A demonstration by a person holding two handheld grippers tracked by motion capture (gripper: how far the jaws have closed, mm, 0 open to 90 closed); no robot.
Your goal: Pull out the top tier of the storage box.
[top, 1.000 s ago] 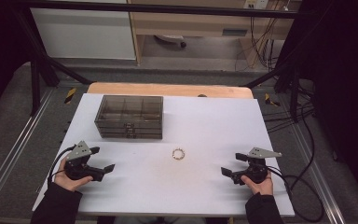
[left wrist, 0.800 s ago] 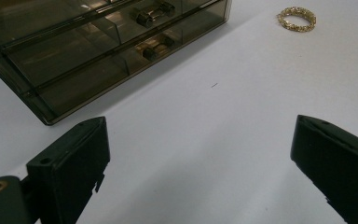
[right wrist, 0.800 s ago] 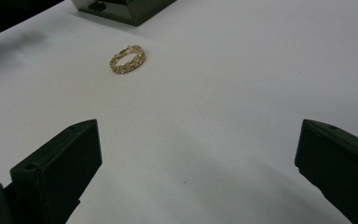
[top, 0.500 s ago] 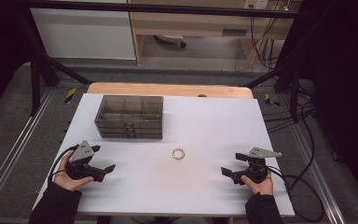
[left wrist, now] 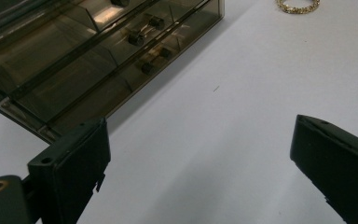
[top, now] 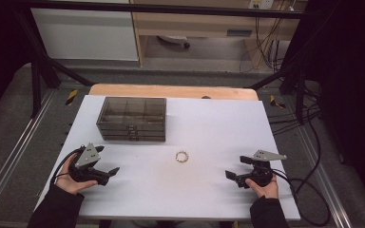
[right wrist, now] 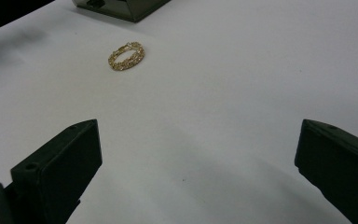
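A small gold chain bracelet (top: 182, 156) lies coiled in a ring near the middle of the white table (top: 209, 123); it is also at the top right of the left gripper view (left wrist: 298, 5) and ahead to the left in the right gripper view (right wrist: 126, 56). A smoked clear drawer box (top: 132, 118) stands at the back left, its knobbed drawers (left wrist: 135, 38) shut. My left gripper (top: 108, 166) rests at the front left, open and holding nothing. My right gripper (top: 232, 172) rests at the front right, also open, with bare table between its jaws.
A wooden strip (top: 171, 91) borders the table's far edge. Black frame bars and cables (top: 309, 137) run along the right side. A cupboard and shelf stand beyond the table on the floor.
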